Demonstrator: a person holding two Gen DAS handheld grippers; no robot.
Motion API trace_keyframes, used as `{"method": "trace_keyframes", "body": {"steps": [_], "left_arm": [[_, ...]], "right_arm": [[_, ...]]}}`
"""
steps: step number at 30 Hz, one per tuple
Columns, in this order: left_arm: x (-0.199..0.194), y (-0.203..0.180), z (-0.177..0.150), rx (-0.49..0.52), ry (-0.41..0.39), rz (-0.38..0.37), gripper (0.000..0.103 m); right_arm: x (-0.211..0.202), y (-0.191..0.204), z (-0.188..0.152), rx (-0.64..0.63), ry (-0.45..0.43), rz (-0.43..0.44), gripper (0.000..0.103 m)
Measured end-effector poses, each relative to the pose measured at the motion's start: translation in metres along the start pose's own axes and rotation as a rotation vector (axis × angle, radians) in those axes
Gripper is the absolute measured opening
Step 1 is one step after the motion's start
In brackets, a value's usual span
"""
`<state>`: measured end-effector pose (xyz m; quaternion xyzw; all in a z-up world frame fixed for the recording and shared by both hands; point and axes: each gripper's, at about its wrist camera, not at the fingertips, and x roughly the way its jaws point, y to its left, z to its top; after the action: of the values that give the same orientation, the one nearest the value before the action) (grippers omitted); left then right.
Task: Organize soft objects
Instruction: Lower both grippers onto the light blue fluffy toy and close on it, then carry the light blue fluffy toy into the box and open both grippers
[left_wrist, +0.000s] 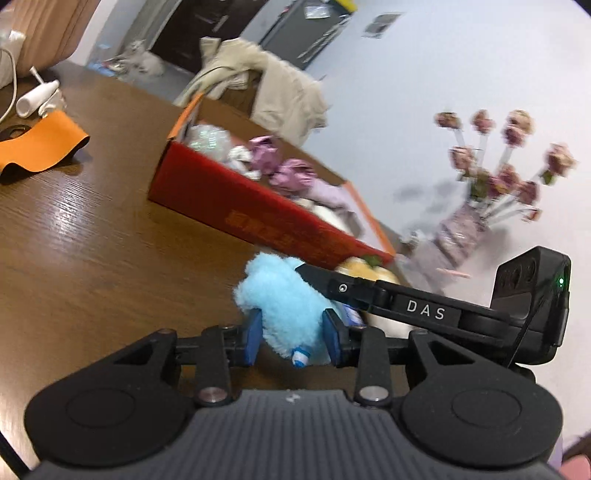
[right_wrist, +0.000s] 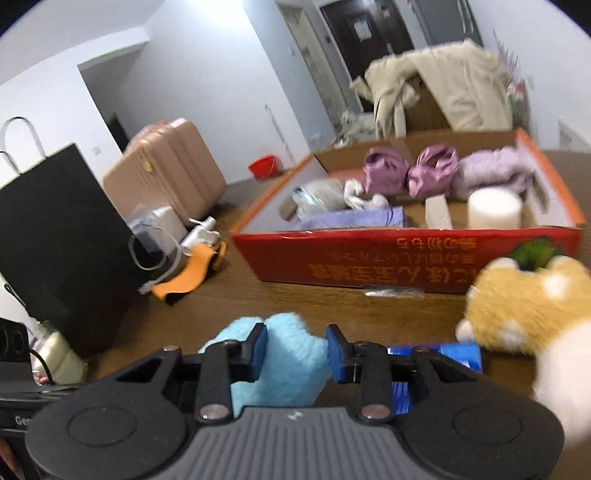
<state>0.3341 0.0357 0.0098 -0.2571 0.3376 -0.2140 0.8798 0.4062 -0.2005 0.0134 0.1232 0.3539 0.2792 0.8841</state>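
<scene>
A fluffy light-blue plush (left_wrist: 280, 299) sits between the blue pads of my left gripper (left_wrist: 291, 338), which is shut on it just above the brown table. My right gripper (right_wrist: 295, 350) is also closed on the same blue plush (right_wrist: 284, 354); its finger shows in the left wrist view (left_wrist: 332, 282). A yellow-and-white plush (right_wrist: 524, 310) lies to the right, in front of the red cardboard box (right_wrist: 369, 258). The box holds purple cloth bundles (right_wrist: 406, 171), a lilac cloth, and a white foam cylinder (right_wrist: 495, 208).
An orange cloth (right_wrist: 192, 273), a white charger with cables (right_wrist: 162, 229) and a black paper bag (right_wrist: 55, 240) stand at the left. A blue packet (right_wrist: 443, 356) lies under the right gripper. A vase of dried flowers (left_wrist: 491, 184) stands at the right. A chair draped with a beige coat (right_wrist: 443, 85) is behind the box.
</scene>
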Motion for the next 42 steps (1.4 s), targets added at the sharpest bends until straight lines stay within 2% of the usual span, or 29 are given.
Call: {"method": "trace_keyframes", "body": {"steps": [6,12,17,21,24,30,33,37,38,39,42], "left_arm": [[-0.041,-0.035,-0.035,0.086,0.021,-0.077,0.035],[-0.062,-0.067,-0.056,0.155,0.02,-0.132,0.034],[-0.061,-0.081,-0.055,0.177,0.007,-0.152,0.034],[-0.041,-0.09,-0.024,0.219,-0.001,-0.148,0.034],[-0.012,-0.092,0.016,0.249,-0.017,-0.154,0.034],[0.051,-0.084,0.092,0.266,-0.035,-0.125,0.034],[0.08,-0.064,0.123,0.253,-0.029,-0.082,0.034],[0.125,-0.022,0.155,0.184,0.007,-0.017,0.033],[0.137,-0.013,0.16,0.178,0.013,0.005,0.028],[0.153,-0.004,0.163,0.179,0.029,0.037,0.025],[0.184,0.012,0.162,0.199,0.081,0.147,0.023]], "right_arm": [[-0.088,0.033,-0.052,0.025,-0.113,-0.085,0.034],[-0.145,0.041,-0.081,0.056,-0.179,-0.125,0.034],[-0.161,0.041,-0.078,0.038,-0.212,-0.149,0.034],[-0.154,0.031,-0.05,0.008,-0.245,-0.154,0.034],[-0.14,0.016,-0.013,-0.009,-0.28,-0.16,0.034],[-0.086,-0.017,0.07,-0.027,-0.287,-0.174,0.034],[-0.042,-0.033,0.102,-0.029,-0.265,-0.163,0.034],[0.03,-0.059,0.131,-0.001,-0.212,-0.157,0.034],[0.048,-0.064,0.134,0.002,-0.198,-0.173,0.028],[0.065,-0.067,0.136,-0.011,-0.173,-0.191,0.01],[0.113,-0.072,0.13,-0.063,-0.083,-0.288,0.01]]}}
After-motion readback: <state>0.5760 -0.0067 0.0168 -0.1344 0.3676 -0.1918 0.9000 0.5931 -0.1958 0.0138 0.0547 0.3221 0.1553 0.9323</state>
